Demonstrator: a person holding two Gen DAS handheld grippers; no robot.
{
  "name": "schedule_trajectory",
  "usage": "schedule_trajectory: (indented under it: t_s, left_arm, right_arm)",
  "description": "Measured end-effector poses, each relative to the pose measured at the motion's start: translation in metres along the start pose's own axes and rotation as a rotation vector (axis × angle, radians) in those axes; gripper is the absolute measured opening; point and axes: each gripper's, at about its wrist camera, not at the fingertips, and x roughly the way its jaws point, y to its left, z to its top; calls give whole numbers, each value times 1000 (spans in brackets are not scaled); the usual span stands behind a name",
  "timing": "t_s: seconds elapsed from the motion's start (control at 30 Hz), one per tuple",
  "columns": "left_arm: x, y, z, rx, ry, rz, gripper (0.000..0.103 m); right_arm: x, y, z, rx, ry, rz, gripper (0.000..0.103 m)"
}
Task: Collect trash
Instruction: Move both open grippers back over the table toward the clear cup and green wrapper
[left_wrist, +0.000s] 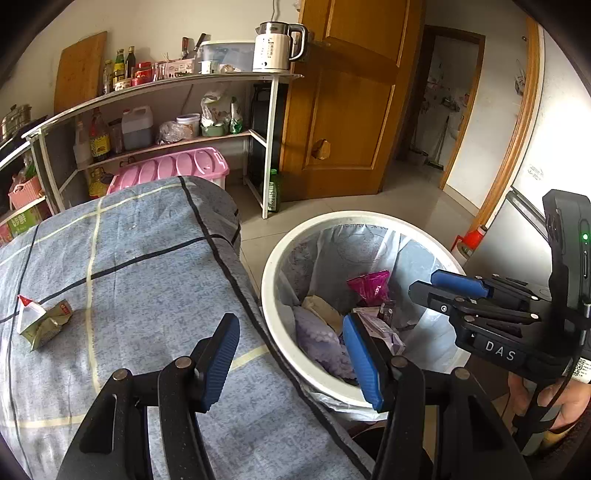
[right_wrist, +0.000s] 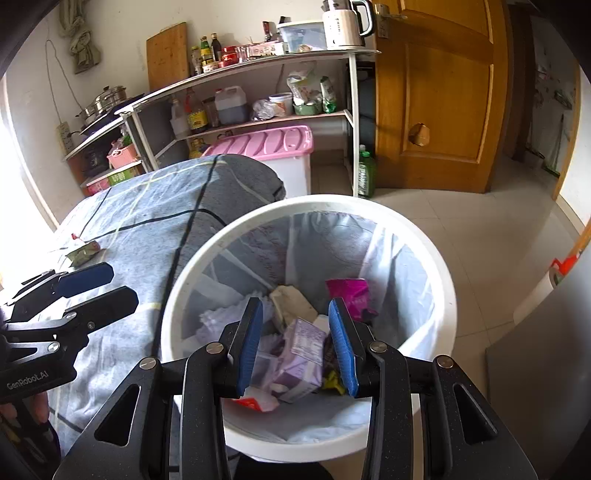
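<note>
Blue-padded fingers of the right gripper (right_wrist: 295, 341) hang over the mouth of the white trash bin (right_wrist: 424, 243), jaws parted to a moderate gap with nothing pinched between them; the pads frame, but do not touch, a purple carton (right_wrist: 301, 356) lying below them in the bin's clear liner. Around that carton sit a magenta wrapper (right_wrist: 349, 291) beyond the right pad, a crumpled beige paper (right_wrist: 291, 302) straight ahead, and a red-and-white scrap (right_wrist: 255, 402) just under the near rim. Left of this gripper, the left gripper (left_wrist: 291, 360) is held over the edge of a blue plaid blanket (left_wrist: 129, 236), one pad above the cloth and the other above the bin's rim; its jaws stand moderately apart and empty too. Still out on the blanket, well ahead and to the left of the left gripper, lies a crushed green drink carton (left_wrist: 42, 321) with a white and red top, apart from both tools. A hand (left_wrist: 554, 402) grips the right tool's handle at the lower right of the left wrist view. Farther off, beyond the blanket, stand a pink-lidded storage box (right_wrist: 269, 144), a shelf unit (right_wrist: 258, 62) crowded with bottles and jars, a white kettle (right_wrist: 343, 26) on its top, and a wooden door (right_wrist: 439, 92) to the right.
</note>
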Motion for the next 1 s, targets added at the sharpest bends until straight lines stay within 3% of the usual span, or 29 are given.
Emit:
schedule_trajectory:
  t_s: [0.33, 0.47, 1.0]
  left_arm:
    - [-30, 45, -6, -68, -41, 62, 58]
    - [-42, 66, -10, -94, -55, 102, 58]
    - [-81, 194, -31, -273, -87, 288, 58]
  right_arm:
    - [0, 41, 7, -45, -20, 56, 40]
    - [5, 62, 10, -60, -21, 91, 47]
    - [44, 149, 18, -135, 20, 197, 47]
